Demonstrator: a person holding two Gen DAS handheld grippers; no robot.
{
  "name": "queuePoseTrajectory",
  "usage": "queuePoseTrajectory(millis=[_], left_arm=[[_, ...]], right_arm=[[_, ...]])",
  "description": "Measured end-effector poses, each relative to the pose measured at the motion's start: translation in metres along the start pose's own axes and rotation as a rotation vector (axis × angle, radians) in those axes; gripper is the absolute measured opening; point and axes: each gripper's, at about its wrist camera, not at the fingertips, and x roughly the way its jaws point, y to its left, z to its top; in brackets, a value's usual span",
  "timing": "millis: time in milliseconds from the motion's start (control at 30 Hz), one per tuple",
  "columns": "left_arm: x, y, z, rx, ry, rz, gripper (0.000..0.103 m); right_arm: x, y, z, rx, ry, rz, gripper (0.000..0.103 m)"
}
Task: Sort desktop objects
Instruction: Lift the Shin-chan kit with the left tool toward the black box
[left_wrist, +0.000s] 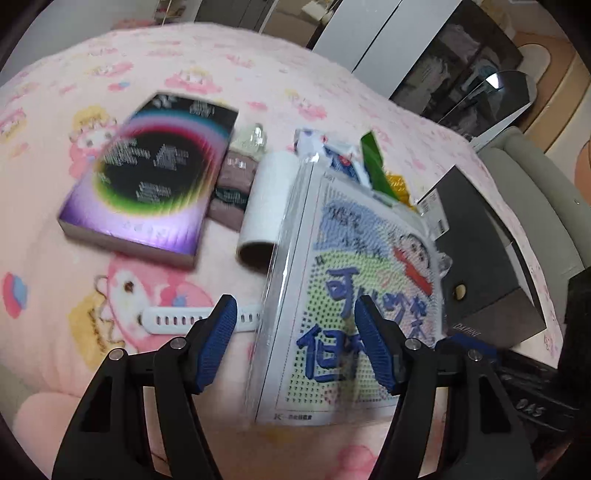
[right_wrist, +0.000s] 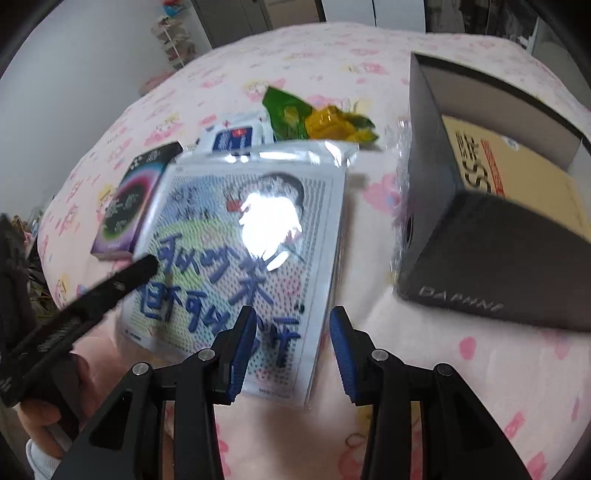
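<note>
Above bead-art packet (left_wrist: 354, 280), left gripper (left_wrist: 295, 343) and right gripper (right_wrist: 293, 350) hover low, jaws spread, empty.

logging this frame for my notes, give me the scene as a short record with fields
surface: pink cartoon-print blanket
left gripper: open, empty, over the bead-art kit
right gripper: open, empty, at the kit's near edge
bead-art kit: flat, in a clear sleeve, glare on it
dark box: open, right of the kit, a tan item inside
book: left of the kit
white roll: between book and kit
white strap: near the left gripper
</note>
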Motion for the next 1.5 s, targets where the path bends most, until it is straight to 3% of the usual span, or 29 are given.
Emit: queuePoseTrajectory(millis=[300,433,500,633,800,900,1067,1300,1500], left_arm=[[0.003,-0.006,-0.008,0.024,0.021,-0.040,0.055],[0.007,-0.009,-0.021,0.017,0.125,-0.104,0.055],[0.005,-0.015,-0.025,0.037,0.122,-0.092,0.054],[0.006,-0.017,-0.018,0.054,0.073,-0.058,0.053],[0.016,-0.016,-0.016,0.057,0.098,-0.085,0.056],[0.012,-0.014,-0.016,0.055,0.084,-0.091,0.057],[-0.006,-0.013,-0.018,0.040,0.056,-0.144,0.056],[-0.052,-0.052,-0.020,0.114,-0.018,-0.186,0.056],[-0.074,-0.102,0.009,0.197,-0.054,-0.241,0.056]], right_arm=[[0.020,-0.004,0.006,0.022,-0.002,-0.017,0.040],[0.009,-0.012,0.001,0.032,0.023,-0.011,0.040],[0.005,-0.019,-0.004,0.050,0.038,0.001,0.040],[0.013,-0.030,-0.016,0.082,0.065,0.001,0.058],[0.028,-0.027,-0.016,0.107,0.070,0.097,0.062],[0.032,-0.016,-0.015,0.098,0.070,0.083,0.065],[0.007,-0.017,-0.019,0.129,0.012,0.089,0.048],[-0.049,-0.023,-0.011,0.134,-0.088,0.086,0.047],[-0.103,-0.040,0.008,0.150,-0.196,0.098,0.047]])
